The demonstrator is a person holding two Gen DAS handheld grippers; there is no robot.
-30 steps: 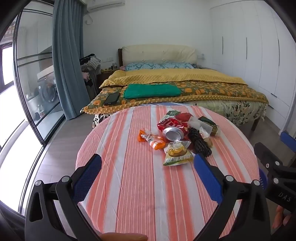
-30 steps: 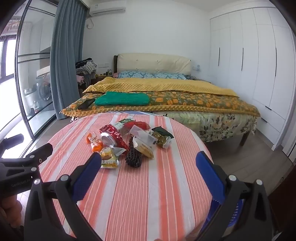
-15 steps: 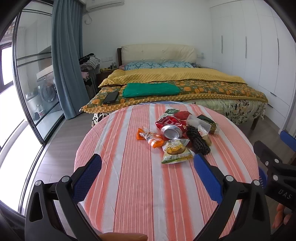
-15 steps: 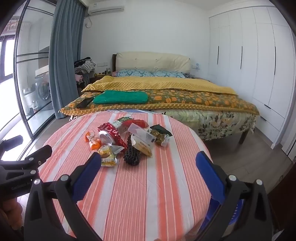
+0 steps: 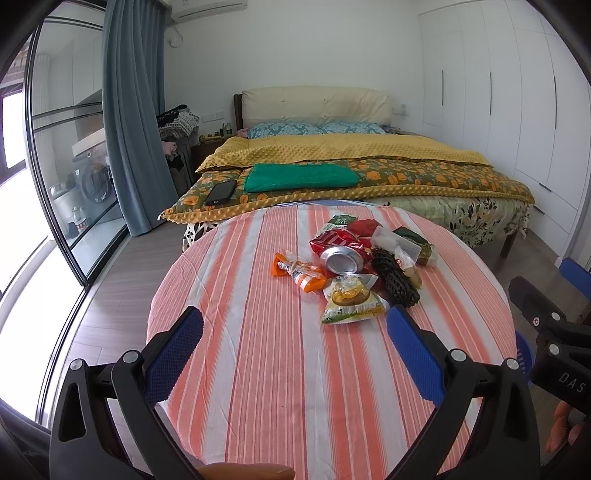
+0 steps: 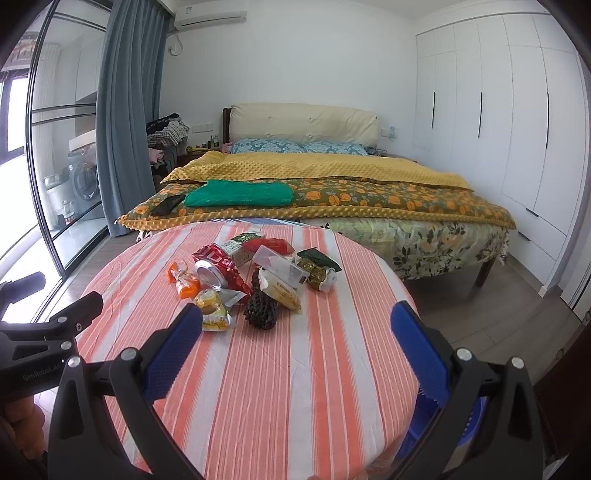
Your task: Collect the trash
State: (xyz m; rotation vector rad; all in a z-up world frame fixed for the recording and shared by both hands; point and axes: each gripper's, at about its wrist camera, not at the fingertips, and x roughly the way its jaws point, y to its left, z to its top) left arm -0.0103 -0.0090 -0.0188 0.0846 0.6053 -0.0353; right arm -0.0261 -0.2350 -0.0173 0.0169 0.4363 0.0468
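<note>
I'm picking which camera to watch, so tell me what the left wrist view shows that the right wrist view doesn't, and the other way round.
Only the left wrist view shows the open left gripper head-on from behind, with the right gripper's body at its right edge. Only the right wrist view shows the open right gripper this way, plus a blue basket past the table's edge and the whole air conditioner. Both show the striped table, the trash pile with its crushed can and black mesh, and the bed.
</note>
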